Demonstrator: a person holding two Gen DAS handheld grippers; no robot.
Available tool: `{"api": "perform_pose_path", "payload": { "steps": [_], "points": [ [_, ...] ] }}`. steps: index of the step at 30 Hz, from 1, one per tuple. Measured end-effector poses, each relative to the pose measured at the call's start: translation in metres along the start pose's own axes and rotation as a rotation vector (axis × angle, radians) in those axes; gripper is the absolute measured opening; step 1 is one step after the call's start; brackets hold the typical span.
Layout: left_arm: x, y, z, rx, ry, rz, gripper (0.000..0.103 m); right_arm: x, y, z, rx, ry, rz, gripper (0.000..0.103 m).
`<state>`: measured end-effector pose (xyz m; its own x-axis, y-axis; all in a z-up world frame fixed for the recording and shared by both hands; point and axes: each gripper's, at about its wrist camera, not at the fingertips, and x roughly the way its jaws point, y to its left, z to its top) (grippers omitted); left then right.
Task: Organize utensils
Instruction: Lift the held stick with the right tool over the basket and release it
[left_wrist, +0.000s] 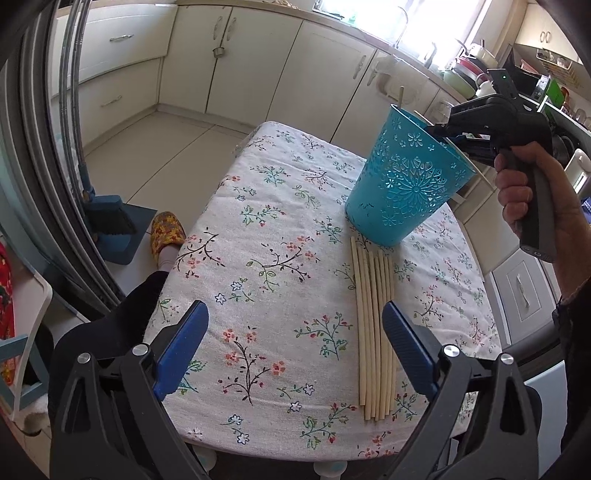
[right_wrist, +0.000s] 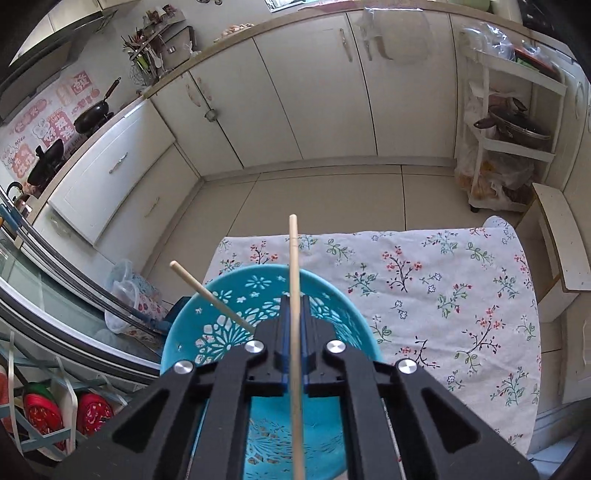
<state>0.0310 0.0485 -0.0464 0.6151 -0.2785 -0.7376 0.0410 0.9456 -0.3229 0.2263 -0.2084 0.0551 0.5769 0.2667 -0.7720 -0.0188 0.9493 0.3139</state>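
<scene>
A turquoise perforated cup (left_wrist: 406, 181) stands on the floral tablecloth (left_wrist: 273, 236); it also shows in the right wrist view (right_wrist: 236, 317). One chopstick (right_wrist: 210, 295) leans inside it. Several pale wooden chopsticks (left_wrist: 373, 325) lie side by side in front of the cup. My right gripper (right_wrist: 294, 299) is shut on a chopstick (right_wrist: 293, 258) just above the cup's rim; it also shows in the left wrist view (left_wrist: 439, 131). My left gripper (left_wrist: 295, 332) is open and empty, low over the near end of the table, its right finger (left_wrist: 406, 347) beside the lying chopsticks.
Cream kitchen cabinets (right_wrist: 317, 92) line the far walls. A white shelf rack (right_wrist: 509, 136) stands at the right. A dustpan and brush (left_wrist: 114, 225) and a slippered foot (left_wrist: 166, 232) are on the floor left of the table. A glass-fronted unit (right_wrist: 55, 288) stands at the left.
</scene>
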Motion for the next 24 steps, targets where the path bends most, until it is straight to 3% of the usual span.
{"api": "perform_pose_path", "payload": {
  "steps": [4,8,10,17,24],
  "points": [
    [0.001,0.001,0.000,-0.003,0.004,-0.003,0.091,-0.006,-0.001,0.008,0.045,-0.050,0.041,0.005],
    [0.003,0.003,0.000,-0.012,0.007,-0.005,0.092,-0.032,0.000,0.016,0.093,-0.251,0.110,0.005],
    [0.004,0.003,0.000,-0.016,0.012,-0.006,0.092,-0.035,0.004,0.019,0.100,-0.324,0.085,0.006],
    [0.003,0.006,0.001,-0.021,0.002,-0.004,0.092,-0.005,0.016,0.020,0.047,-0.229,0.003,0.006],
    [0.002,0.008,0.002,-0.030,-0.004,0.002,0.092,0.002,0.015,0.008,0.003,-0.205,-0.050,0.006]
  ]
}}
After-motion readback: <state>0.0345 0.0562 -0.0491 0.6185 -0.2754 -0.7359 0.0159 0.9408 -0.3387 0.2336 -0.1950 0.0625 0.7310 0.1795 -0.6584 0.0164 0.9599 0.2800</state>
